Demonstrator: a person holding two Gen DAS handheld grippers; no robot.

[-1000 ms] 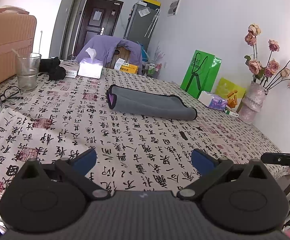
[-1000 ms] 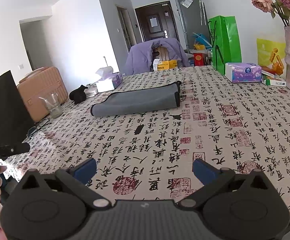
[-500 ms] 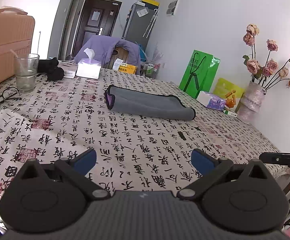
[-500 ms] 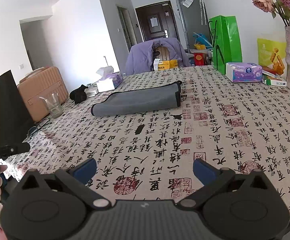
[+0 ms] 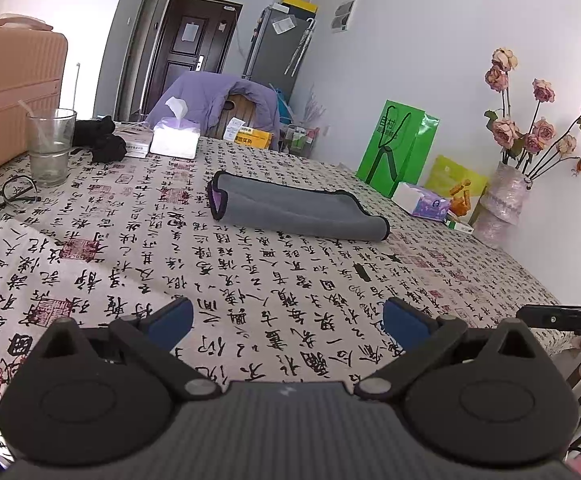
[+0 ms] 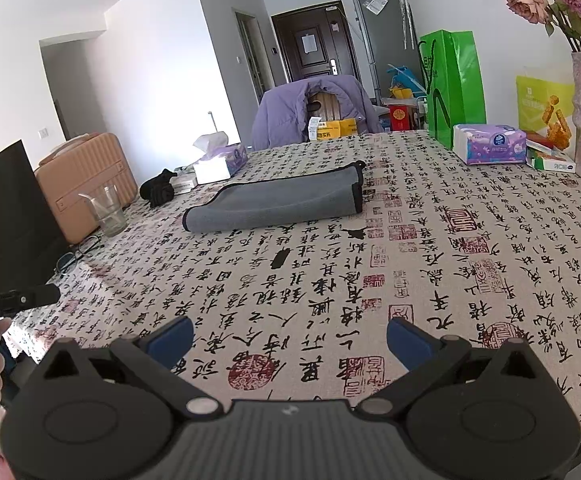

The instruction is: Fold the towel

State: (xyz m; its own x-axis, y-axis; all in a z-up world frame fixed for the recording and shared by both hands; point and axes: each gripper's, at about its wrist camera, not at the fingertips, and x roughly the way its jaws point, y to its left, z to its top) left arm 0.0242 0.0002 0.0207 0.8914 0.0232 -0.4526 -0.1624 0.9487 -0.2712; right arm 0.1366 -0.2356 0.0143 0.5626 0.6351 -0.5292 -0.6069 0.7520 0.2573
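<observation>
A grey towel (image 5: 294, 210) with black trim and a purple inside lies folded in a long strip in the middle of the table, on a calligraphy-print cloth. It also shows in the right wrist view (image 6: 278, 202). My left gripper (image 5: 288, 320) is open and empty, low near the table's front edge, well short of the towel. My right gripper (image 6: 290, 336) is open and empty, also near the front edge and apart from the towel. Part of the right gripper (image 5: 562, 318) shows at the right edge of the left wrist view.
A glass (image 5: 50, 146), eyeglasses (image 5: 4, 198), a black cloth (image 5: 104, 140) and a tissue box (image 5: 176, 140) stand at the left and back. A vase of roses (image 5: 498, 204), a tissue pack (image 6: 488, 148) and a green bag (image 6: 452, 84) stand along the right.
Both views have shifted only slightly; the grippers stay open and the towel has not moved.
</observation>
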